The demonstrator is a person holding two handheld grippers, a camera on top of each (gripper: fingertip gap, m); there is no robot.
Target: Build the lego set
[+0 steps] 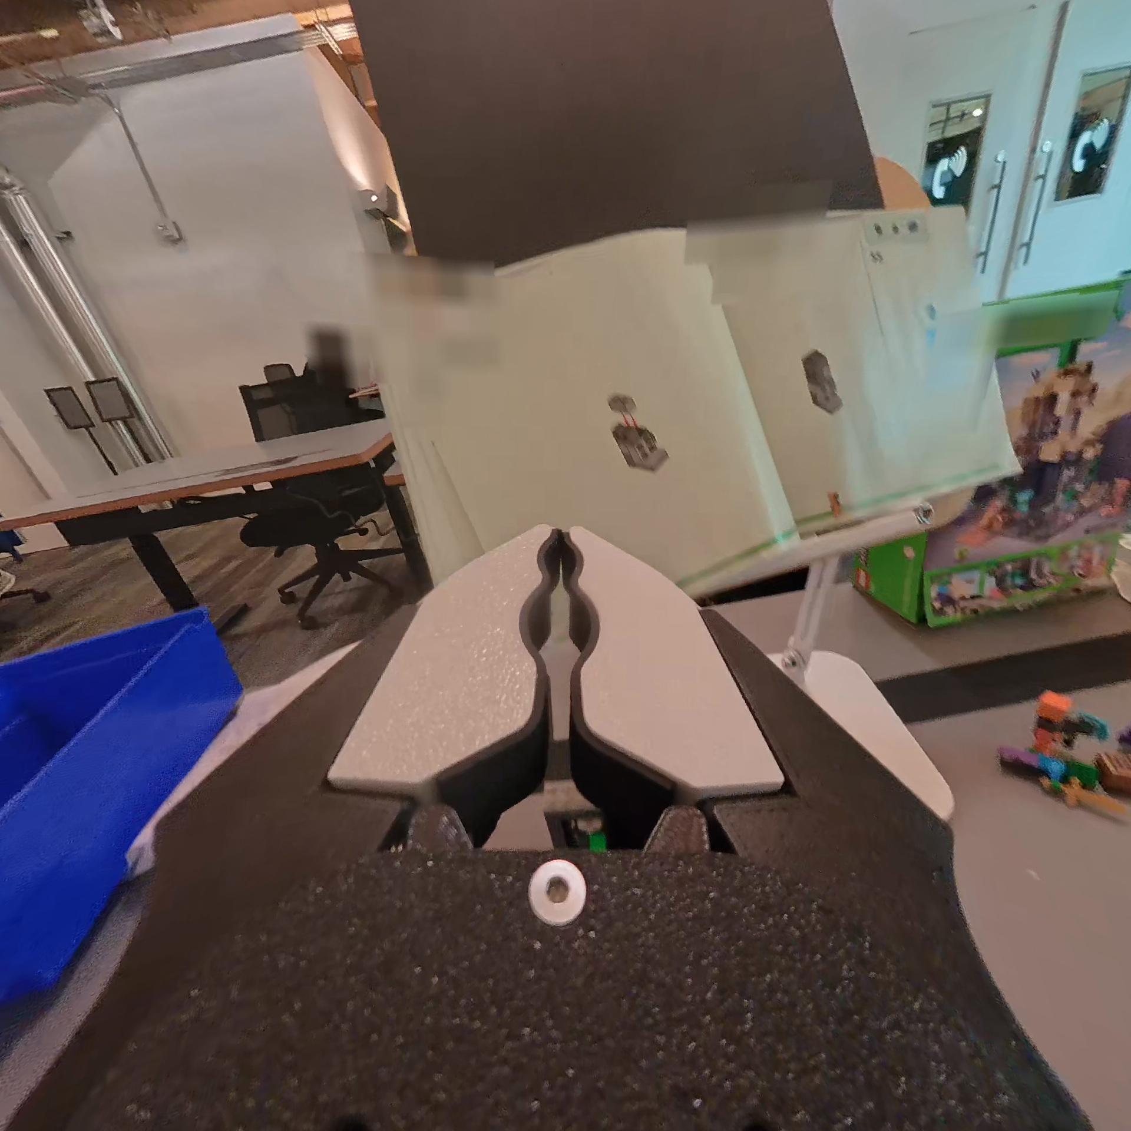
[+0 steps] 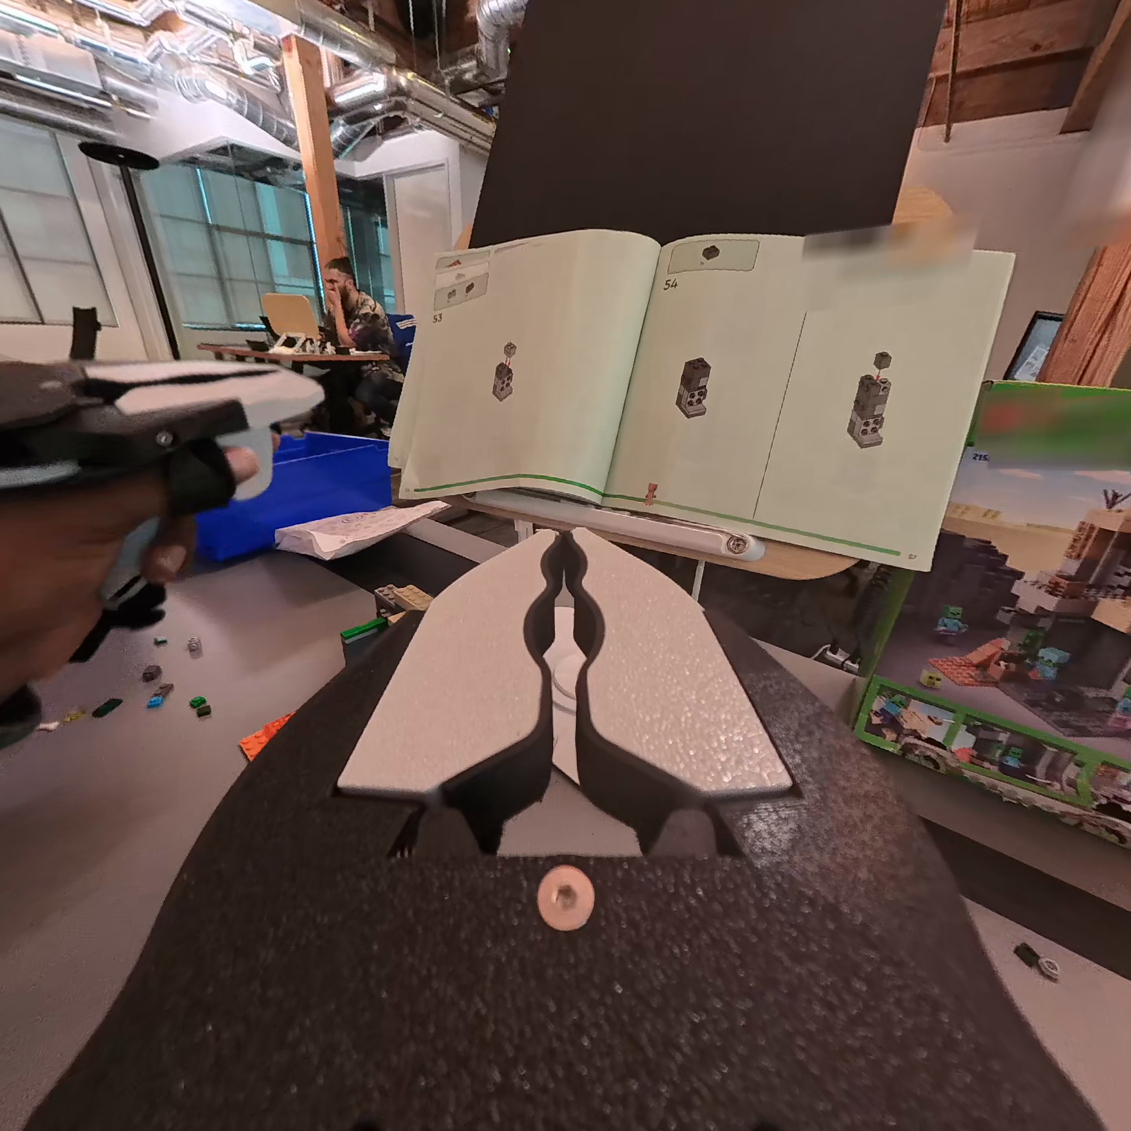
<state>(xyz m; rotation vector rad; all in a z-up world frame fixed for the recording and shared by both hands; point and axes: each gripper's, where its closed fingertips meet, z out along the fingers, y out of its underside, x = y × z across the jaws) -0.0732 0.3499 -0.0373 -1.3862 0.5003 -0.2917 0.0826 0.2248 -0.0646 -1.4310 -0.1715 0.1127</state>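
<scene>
My left gripper (image 1: 563, 538) is shut and empty, raised above the grey table and pointing at the open instruction booklet (image 1: 642, 398) on its stand. My right gripper (image 2: 564, 537) is also shut and empty, held up facing the same booklet (image 2: 673, 391). The left gripper (image 2: 183, 398) shows at the left of the right wrist view, held by a hand. A small partly built lego model (image 1: 1065, 753) sits on the table at the right of the left wrist view. Loose small lego pieces (image 2: 159, 691) lie scattered on the table, with tan and green bricks (image 2: 391, 603) just beyond my right gripper.
A blue bin (image 1: 92, 765) stands at the left, and also shows in the right wrist view (image 2: 318, 483). The green lego box (image 2: 1010, 673) stands at the right. A crumpled bag (image 2: 361, 526) lies by the bin. An orange plate (image 2: 263, 740) lies near my right gripper. A person sits at a far desk. Left tips to right tips: about 20 cm. Between my right fingertips and the small partly built lego model (image 1: 1065, 753) there is roughly 25 cm.
</scene>
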